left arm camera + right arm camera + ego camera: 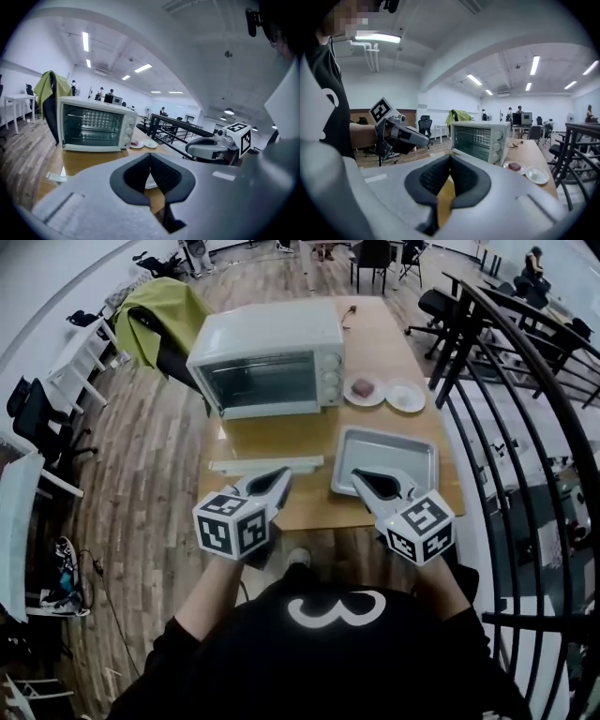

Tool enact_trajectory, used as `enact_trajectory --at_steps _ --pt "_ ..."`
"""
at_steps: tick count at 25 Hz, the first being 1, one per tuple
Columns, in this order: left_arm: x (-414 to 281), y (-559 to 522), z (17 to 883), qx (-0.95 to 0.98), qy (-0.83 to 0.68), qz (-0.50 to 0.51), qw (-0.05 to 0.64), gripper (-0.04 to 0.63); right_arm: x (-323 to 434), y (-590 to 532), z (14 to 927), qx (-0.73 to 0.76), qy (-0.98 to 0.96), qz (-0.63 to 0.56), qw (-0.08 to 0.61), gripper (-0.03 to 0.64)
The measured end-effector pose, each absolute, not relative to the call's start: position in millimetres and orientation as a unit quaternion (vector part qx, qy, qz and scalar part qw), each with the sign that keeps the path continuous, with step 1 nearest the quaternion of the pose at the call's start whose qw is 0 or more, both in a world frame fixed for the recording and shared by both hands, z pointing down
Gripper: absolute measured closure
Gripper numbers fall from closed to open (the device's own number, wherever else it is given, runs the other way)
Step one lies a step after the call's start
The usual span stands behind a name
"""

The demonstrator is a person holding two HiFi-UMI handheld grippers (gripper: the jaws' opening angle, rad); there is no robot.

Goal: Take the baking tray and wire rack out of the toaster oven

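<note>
Fully closed, empty, left tongs, right tongs

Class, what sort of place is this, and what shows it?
Probably an open-plan office or lab, not a kitchen: desks, office chairs and strip ceiling lights.

Toaster oven on surface, far half. Plate at oven's 3 o'clock, second plate just beyond. Baking tray at oven's 5 o'clock, near edge. Flat strip at tray's 9 o'clock, before oven.
</note>
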State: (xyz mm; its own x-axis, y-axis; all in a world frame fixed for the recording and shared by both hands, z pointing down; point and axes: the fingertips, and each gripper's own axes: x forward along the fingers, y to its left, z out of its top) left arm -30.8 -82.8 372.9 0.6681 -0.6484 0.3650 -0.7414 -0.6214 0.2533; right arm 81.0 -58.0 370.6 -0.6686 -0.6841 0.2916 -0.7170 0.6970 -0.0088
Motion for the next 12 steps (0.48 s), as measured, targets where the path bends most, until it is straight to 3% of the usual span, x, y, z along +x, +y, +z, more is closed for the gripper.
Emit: enact_trajectory --at_steps 12 --pt "-134.6 -202.8 394.8 0.858 -0.456 0.103 0.212 0.584 -18.4 -195.1 394.4 0.354 -0.919 0.083 0.149 0.614"
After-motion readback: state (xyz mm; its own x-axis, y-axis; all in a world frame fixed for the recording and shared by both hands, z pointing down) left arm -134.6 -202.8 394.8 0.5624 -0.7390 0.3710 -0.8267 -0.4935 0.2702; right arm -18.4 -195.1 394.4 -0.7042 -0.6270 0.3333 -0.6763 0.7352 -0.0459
